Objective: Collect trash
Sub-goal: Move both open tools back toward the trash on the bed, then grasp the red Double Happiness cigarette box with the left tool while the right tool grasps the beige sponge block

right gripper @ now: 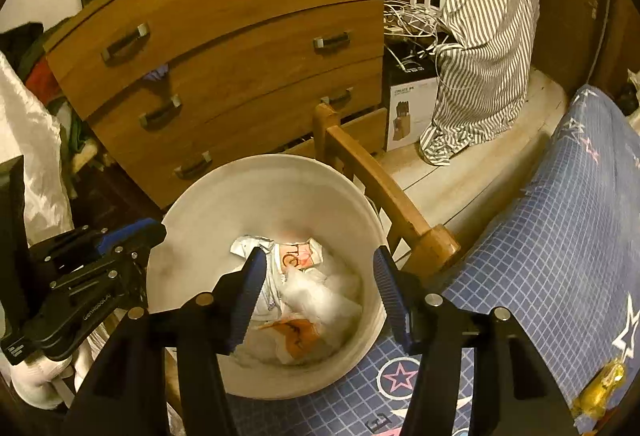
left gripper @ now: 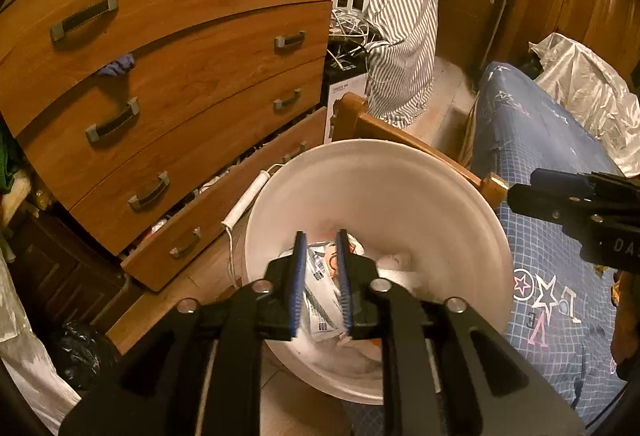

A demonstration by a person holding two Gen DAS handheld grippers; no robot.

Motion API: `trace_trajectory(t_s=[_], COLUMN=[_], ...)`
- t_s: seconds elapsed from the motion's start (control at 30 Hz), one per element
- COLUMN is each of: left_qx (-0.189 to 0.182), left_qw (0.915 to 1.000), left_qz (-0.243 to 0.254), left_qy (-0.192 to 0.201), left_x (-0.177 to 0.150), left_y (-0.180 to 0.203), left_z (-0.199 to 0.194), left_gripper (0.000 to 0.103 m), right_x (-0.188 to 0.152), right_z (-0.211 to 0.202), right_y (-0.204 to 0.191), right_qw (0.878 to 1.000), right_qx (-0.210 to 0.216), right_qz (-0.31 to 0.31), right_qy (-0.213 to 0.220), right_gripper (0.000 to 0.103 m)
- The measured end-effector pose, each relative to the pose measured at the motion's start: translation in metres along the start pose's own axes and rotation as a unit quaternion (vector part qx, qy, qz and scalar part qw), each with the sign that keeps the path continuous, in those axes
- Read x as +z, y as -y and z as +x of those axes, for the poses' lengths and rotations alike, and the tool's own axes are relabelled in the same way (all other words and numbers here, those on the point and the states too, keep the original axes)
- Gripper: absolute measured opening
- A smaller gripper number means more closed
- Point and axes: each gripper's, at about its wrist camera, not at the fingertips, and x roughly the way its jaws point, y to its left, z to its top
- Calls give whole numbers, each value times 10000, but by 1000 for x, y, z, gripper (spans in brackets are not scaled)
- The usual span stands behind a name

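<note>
Left wrist view looks down into the round white plastic bin (left gripper: 400,188), where crumpled white wrappers and printed paper trash (left gripper: 320,276) lie at the bottom. My left gripper (left gripper: 321,240) hangs over it, its blue pads a narrow gap apart with nothing pressed between them. My right gripper (right gripper: 320,256) hovers above the same bin with its jaws spread wide and empty. Just beside the bin stand a wooden chest of drawers (left gripper: 180,48) and a bed with a blue star-patterned checked cover (right gripper: 560,236).
</note>
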Motion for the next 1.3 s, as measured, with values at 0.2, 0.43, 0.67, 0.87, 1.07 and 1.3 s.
trace_trajectory(t_s=[0.2,0.43,0.67,0.87,1.07,1.3], left_qx=[-49,-251,-547,-870,-1372,-1767], left_qw=[10000,9995,9971,9924,9822,9671], left_qz=[48,186,507,837,1202,1717], left_qy=[-27,-56,-152,-258,-439,-641], left_x=[-4,-19,-42,-61,-85,-121], left_y=[7,24,73,127,191,269], left_z=[-2,-7,-7,-9,-12,-13], left_gripper=[18,29,38,44,44,47], right_x=[-20,-66,-148,-229,-318,-420], right_z=[-15,-61,-119,-172,-212,-242], right_y=[16,35,72,112,169,266], right_qw=[9997,9984,9936,9861,9763,9475], right_qx=[79,-30,-402,-651,-1006,-1619], right_qz=[212,304,560,974,1488,2522], right_qy=[73,473,894,1179,1207,1111], right_gripper=[57,63,73,80,80,80])
